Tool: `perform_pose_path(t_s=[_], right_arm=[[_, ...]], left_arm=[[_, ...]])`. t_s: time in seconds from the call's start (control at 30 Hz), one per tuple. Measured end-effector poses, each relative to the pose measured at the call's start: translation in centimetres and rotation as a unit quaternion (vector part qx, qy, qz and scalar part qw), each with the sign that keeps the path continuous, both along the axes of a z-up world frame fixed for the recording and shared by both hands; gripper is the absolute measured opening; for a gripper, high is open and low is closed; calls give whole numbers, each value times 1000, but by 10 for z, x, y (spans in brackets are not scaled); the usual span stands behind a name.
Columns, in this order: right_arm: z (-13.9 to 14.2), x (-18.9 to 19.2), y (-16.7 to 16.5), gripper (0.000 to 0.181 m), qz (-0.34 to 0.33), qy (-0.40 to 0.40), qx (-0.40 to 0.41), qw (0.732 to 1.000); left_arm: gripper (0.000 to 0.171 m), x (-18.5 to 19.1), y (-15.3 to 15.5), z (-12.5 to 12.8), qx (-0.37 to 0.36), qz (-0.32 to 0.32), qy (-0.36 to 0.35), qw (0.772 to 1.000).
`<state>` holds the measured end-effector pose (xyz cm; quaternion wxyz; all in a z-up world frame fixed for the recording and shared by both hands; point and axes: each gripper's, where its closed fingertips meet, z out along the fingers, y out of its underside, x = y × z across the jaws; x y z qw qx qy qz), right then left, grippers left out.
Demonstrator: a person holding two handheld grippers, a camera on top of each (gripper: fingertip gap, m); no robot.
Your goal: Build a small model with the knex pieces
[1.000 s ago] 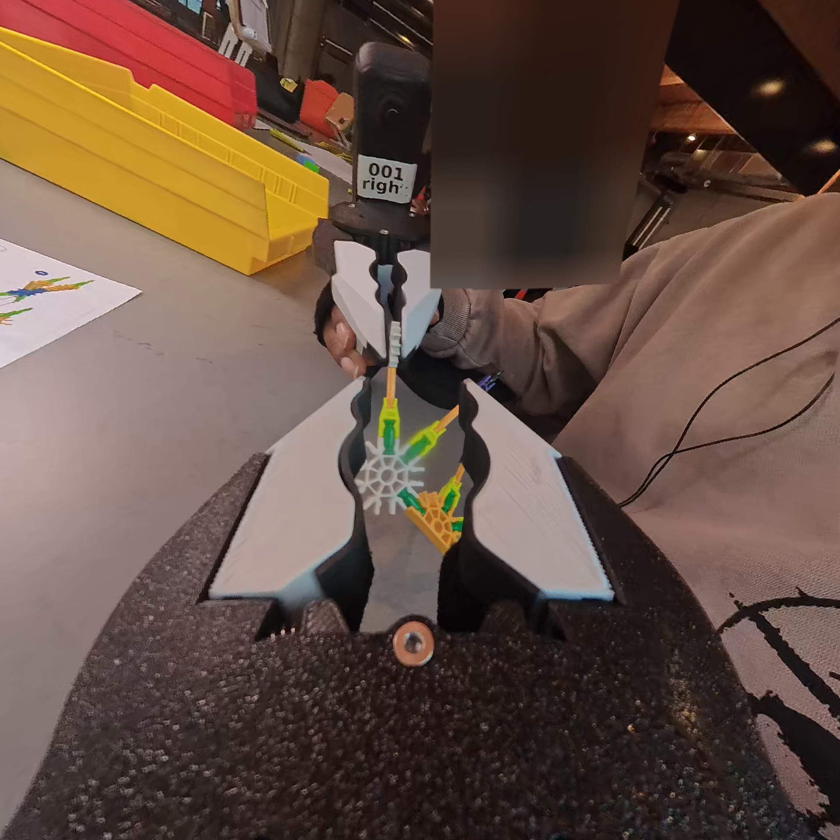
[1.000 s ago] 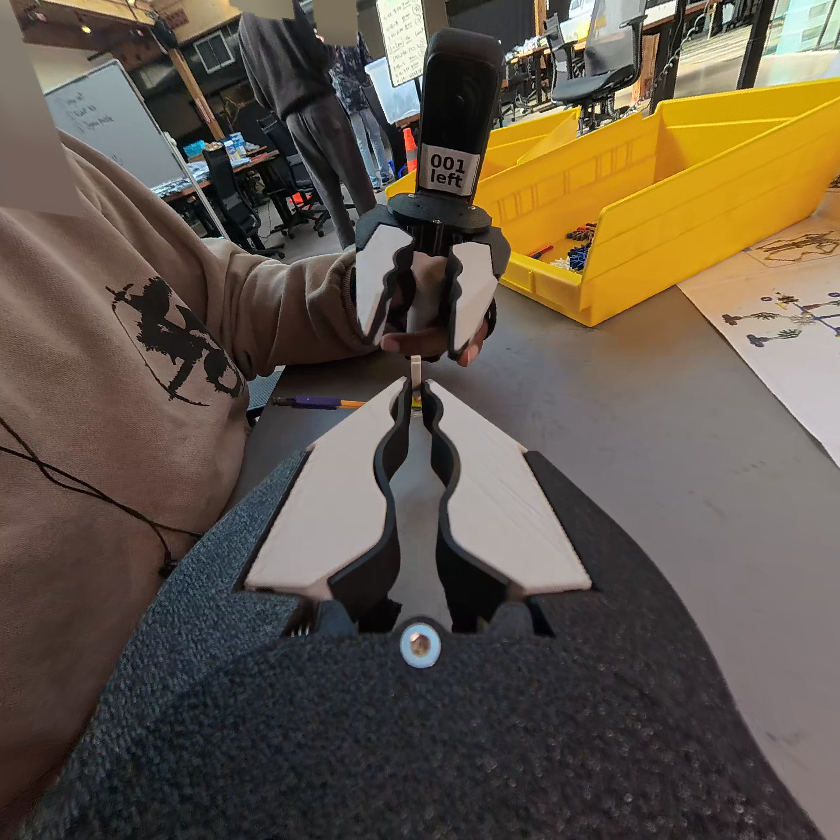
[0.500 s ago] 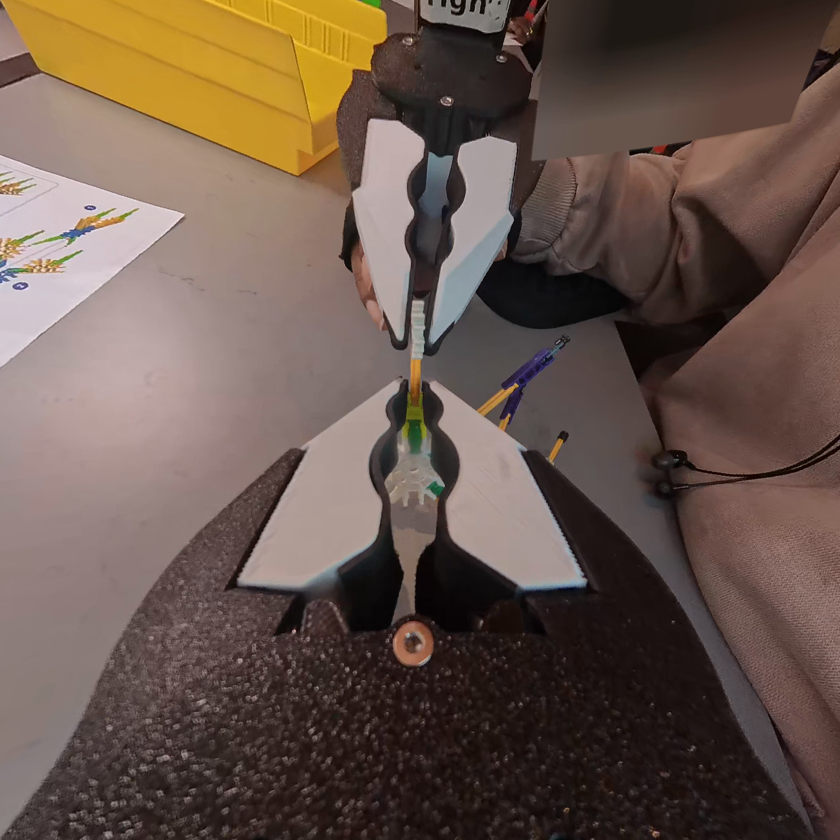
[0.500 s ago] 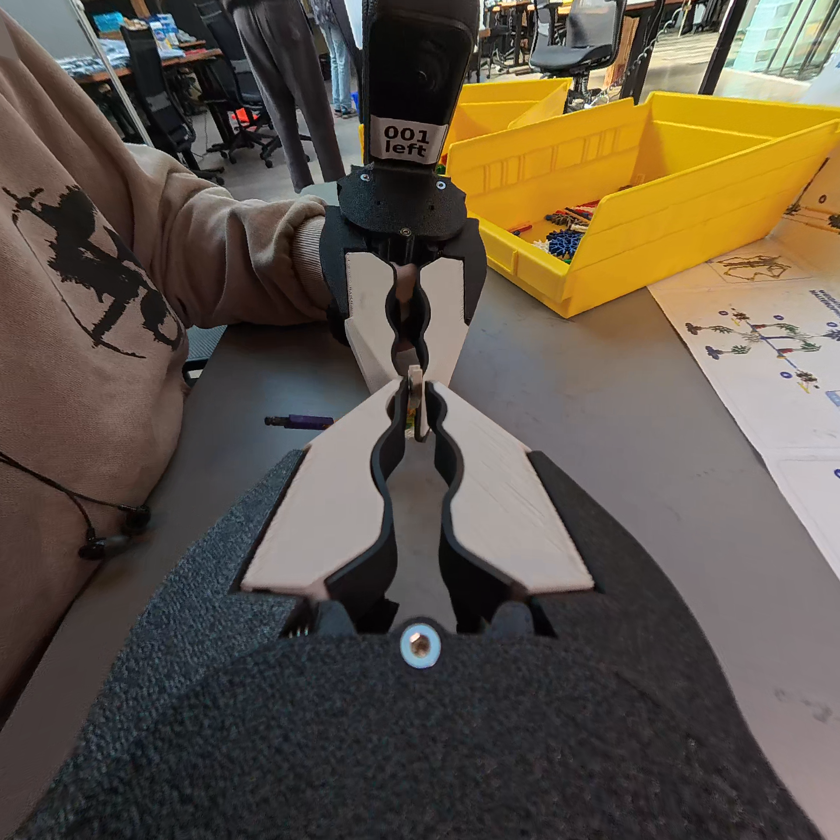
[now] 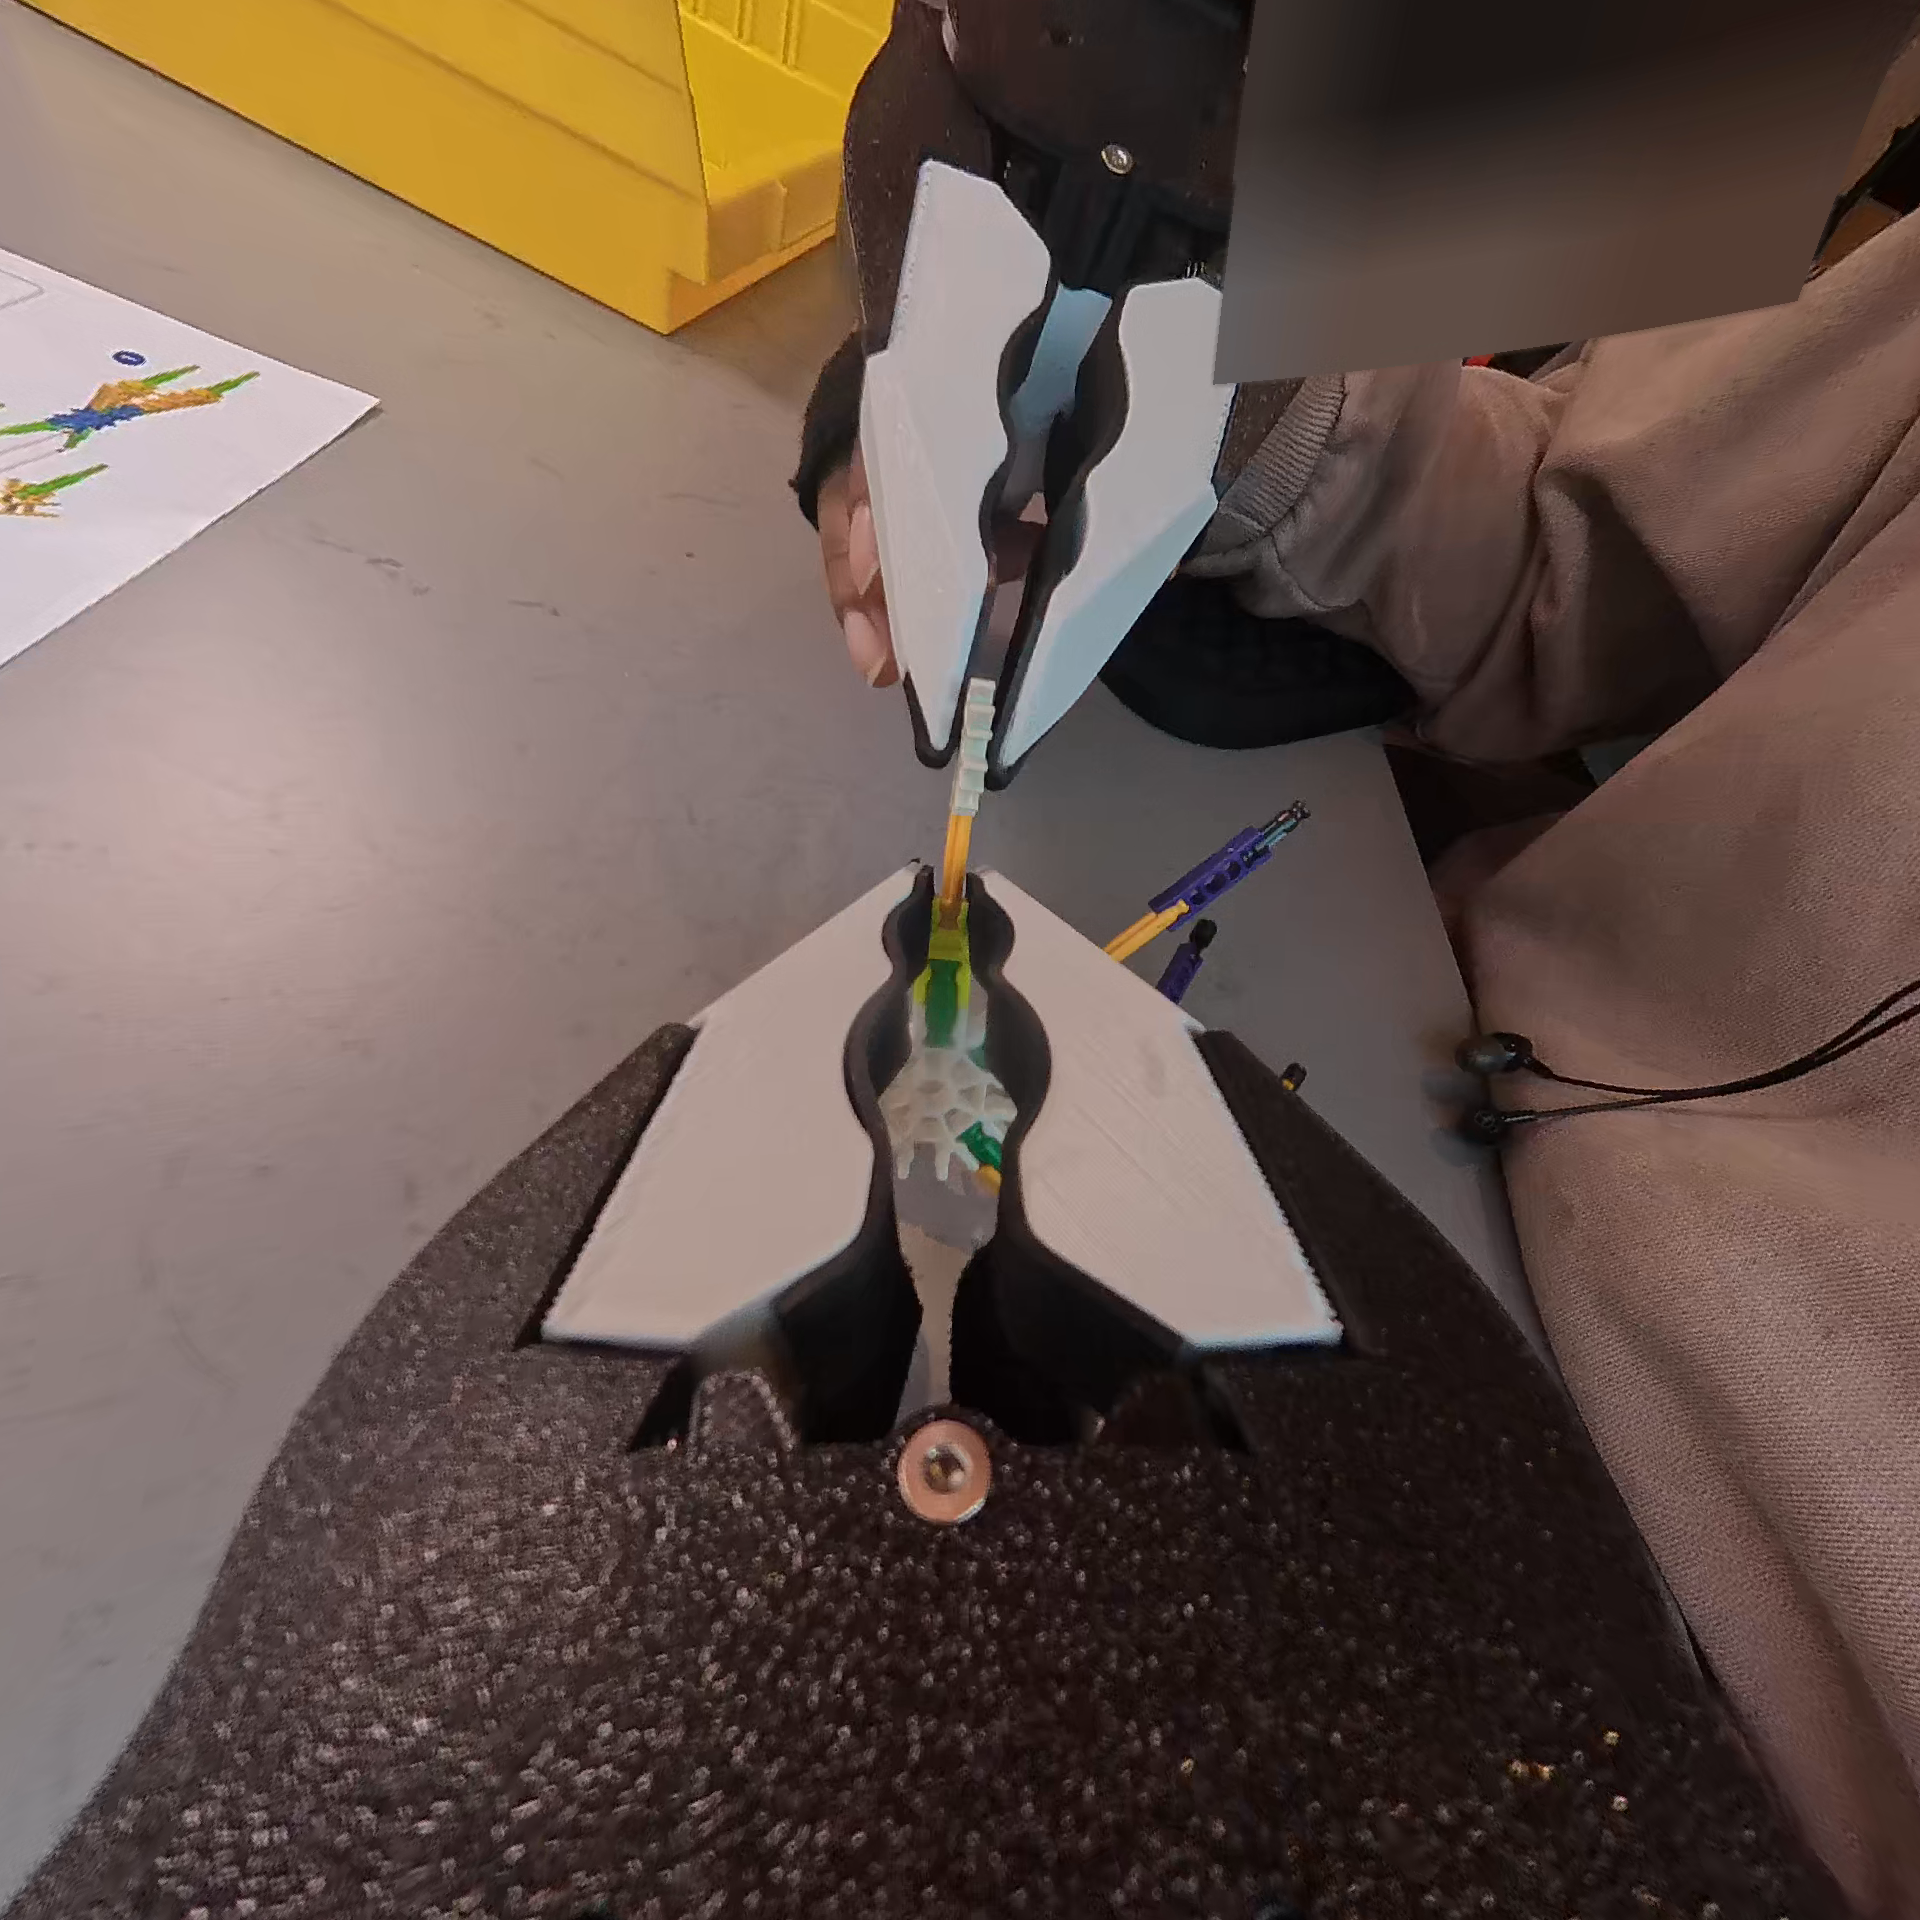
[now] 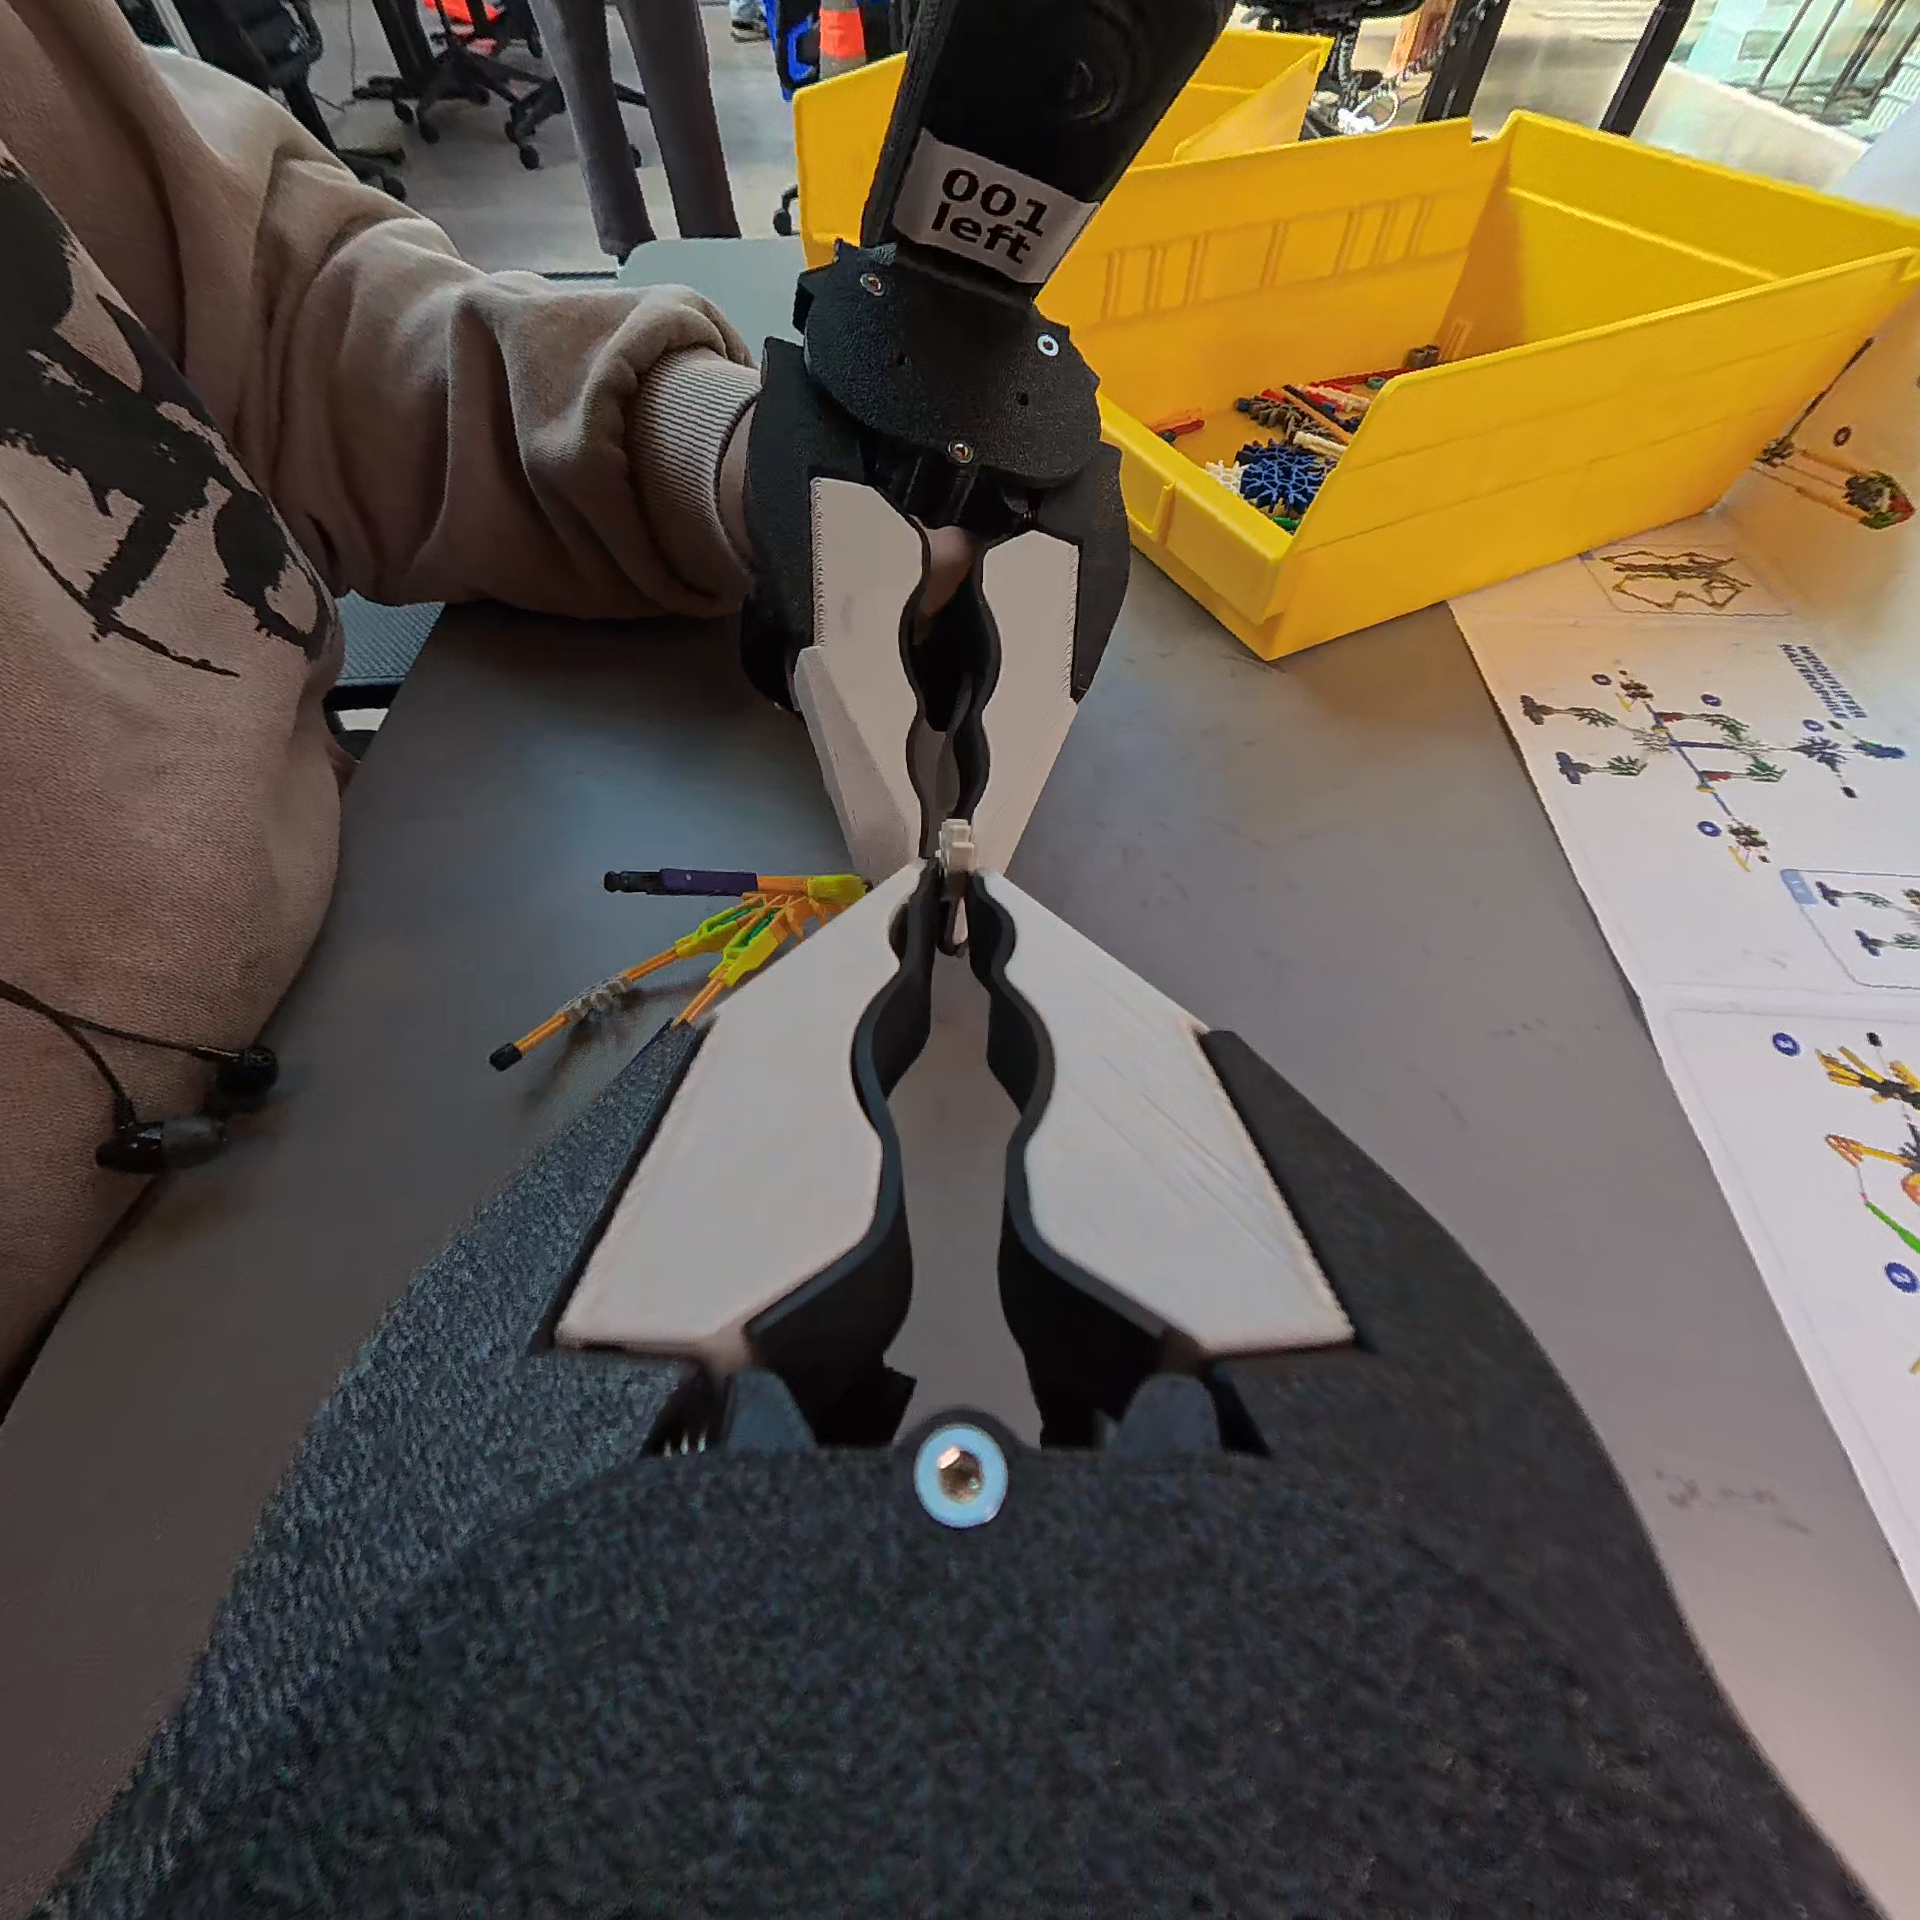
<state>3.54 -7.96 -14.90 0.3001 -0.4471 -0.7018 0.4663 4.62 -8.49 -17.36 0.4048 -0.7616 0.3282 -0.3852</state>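
Crowding my grey worktop [image 6: 1299,935] are two yellow bins [image 6: 1558,343], a printed sheet [image 6: 1714,790] and loose rod pieces [image 6: 727,935]. Tip to tip, my left claw [image 5: 943,883] pinches the white-wheeled rod assembly [image 5: 945,1091], while my right claw [image 6: 951,883] is clamped on its white end connector [image 5: 975,743].

A shared workshop or lab space: grey worktable [image 6: 1299,935] up front, yellow parts bins [image 6: 1558,343] of building-toy pieces far right, printed instruction sheets [image 6: 1714,831] beside them, rolling office chairs [image 6: 468,62] far left behind.
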Motion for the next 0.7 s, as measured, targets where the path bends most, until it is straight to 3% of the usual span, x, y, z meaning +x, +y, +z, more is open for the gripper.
perform_pose_path(t_s=[0.57, 0.7], right_arm=[[-10, -4, 2, 3, -8, -18, -22, 1000], [-6, -13, 10, 3, -44, 13, 35, 998]], left_arm=[[5, 2, 1, -11, -36, 7, 10, 999], [4, -5, 11, -7, -71, 44, -28, 996]])
